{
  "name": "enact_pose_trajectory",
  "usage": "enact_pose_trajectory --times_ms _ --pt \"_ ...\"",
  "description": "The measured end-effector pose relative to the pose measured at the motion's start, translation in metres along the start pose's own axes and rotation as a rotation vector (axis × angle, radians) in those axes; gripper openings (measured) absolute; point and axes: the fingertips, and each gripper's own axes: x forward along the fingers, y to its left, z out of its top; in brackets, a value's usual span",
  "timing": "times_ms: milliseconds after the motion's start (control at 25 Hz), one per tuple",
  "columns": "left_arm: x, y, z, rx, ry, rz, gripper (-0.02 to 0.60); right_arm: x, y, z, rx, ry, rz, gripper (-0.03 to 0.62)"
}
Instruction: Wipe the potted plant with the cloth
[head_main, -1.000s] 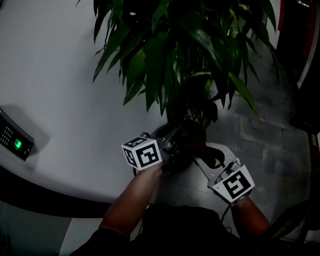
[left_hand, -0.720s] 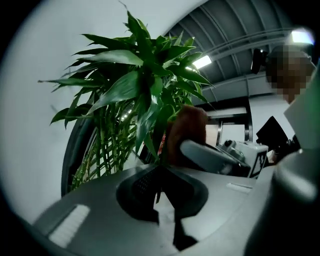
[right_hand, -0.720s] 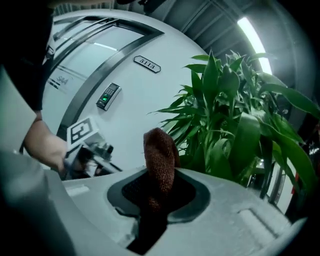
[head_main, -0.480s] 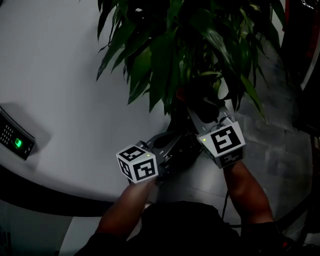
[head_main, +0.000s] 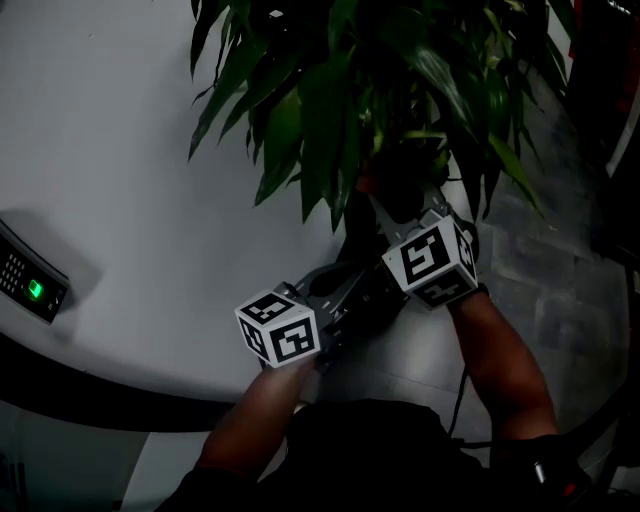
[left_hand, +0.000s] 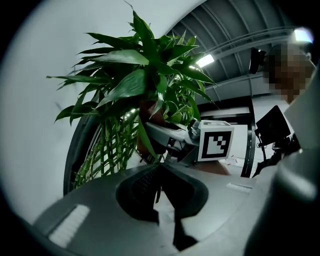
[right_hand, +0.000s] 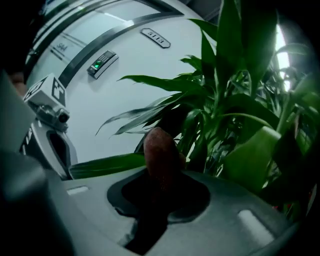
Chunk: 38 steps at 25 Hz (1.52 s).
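My left gripper (left_hand: 160, 169) has its jaws pressed together on the tip of a long leaf (left_hand: 144, 141) of the potted plant (head_main: 330, 90). My right gripper (right_hand: 162, 182) is clamped on the reddish-brown cloth (right_hand: 160, 150). The cloth sits against that same leaf, near the left gripper. The plant stands close to a curved white wall (head_main: 120, 150).

potted plant (head_main: 330, 90): top centre | right gripper (head_main: 385, 200): tip among lower leaves | left gripper (head_main: 352, 298): just beside, lower left
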Motion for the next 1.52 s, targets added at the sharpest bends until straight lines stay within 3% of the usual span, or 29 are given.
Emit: enact_pose_trajectory --times_ms 200,520,1080,1520 --pt "0.002 0.005 -0.006 0.058 0.033 0.034 0.018 -0.002 0.021 -0.010 -0.101 0.024 0.053 0.064" --pt "0.000 0.015 -0.006 0.169 0.064 0.084 0.018 -0.015 0.045 -0.017 -0.154 0.036 0.135 0.064" --pt "-0.001 0.024 -0.009 0.201 0.099 0.094 0.018 -0.045 0.096 -0.026 -0.156 0.084 0.354 0.064" --pt "0.000 0.022 -0.008 0.200 0.102 0.081 0.018 -0.051 0.091 -0.023 -0.112 0.038 0.298 0.064"
